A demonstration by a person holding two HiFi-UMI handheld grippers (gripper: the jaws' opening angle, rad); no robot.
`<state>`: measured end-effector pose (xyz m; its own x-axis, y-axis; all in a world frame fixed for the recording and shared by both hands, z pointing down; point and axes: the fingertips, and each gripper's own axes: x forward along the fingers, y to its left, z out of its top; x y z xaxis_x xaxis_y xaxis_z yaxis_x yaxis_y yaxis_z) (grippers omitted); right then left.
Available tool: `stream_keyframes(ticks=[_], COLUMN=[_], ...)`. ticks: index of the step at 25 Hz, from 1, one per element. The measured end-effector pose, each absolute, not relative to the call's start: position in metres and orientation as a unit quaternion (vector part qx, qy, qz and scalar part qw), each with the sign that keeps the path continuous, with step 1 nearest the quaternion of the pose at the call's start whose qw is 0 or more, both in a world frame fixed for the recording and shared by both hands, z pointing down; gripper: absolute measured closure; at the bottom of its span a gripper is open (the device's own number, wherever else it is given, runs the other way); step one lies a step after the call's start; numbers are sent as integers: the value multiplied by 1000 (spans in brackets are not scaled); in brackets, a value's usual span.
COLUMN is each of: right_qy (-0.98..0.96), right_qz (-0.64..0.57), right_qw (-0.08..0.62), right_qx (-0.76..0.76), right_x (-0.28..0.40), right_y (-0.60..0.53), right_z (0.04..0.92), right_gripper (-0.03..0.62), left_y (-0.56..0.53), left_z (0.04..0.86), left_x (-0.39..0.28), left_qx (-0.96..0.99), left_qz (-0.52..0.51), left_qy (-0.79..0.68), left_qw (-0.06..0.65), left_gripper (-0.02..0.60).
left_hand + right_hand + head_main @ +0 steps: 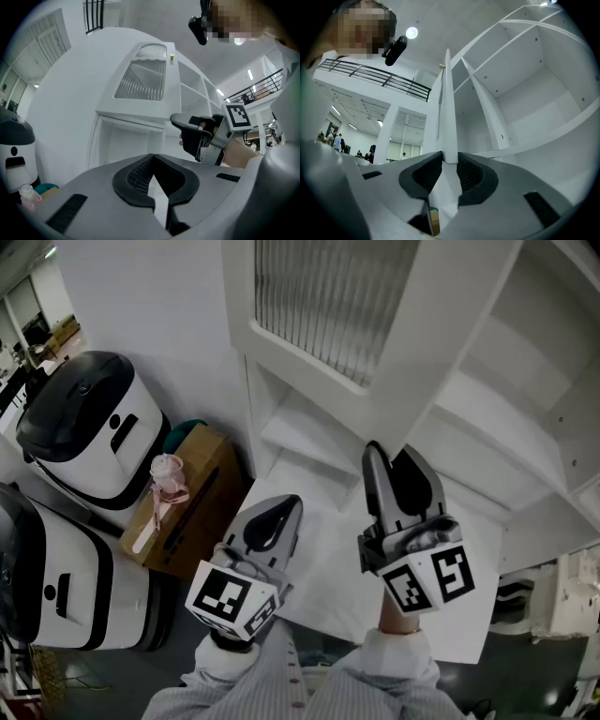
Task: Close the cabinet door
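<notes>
Words, numbers: I read none anywhere.
Left side: white marker cube [230, 601] on left gripper [289, 502] bears black square code, no letters.
Right side: white marker cube [429, 582] on right gripper [392, 454], likewise.

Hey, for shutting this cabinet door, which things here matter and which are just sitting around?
Job: cabinet door, clamped in right gripper; cabinet.
Lying about: cardboard box, pink object on it, two white-and-black machines; left gripper, shut, empty.

Right gripper [395, 461] raised, pinching cabinet door [448, 117]; left gripper [284, 506] lower, seemingly closed.
</notes>
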<state>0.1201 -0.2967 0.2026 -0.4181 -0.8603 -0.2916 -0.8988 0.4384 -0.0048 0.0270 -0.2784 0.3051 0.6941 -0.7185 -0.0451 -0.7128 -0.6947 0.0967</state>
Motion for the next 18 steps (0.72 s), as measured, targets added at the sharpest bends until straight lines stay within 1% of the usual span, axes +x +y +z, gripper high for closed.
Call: stream_keyframes(ticks=[6, 13, 18], right_qy=[834, 828, 817], right_qz=[60, 33, 29], right_qw=[128, 155, 162], right_qx=[-534, -538, -553], right_x=[135, 150, 160], right_y=[-308, -321, -331], right_z=[203, 206, 206], right_gripper=[507, 497, 474], left_y=[-284, -286, -289], left_z=[307, 314, 314], left_x=[37, 36, 34], left_qx=[921, 920, 919], left_qz=[-40, -32, -29], left_qy=[-386, -388, -390], left_qw=[39, 44, 44], left_gripper=[572, 572, 572])
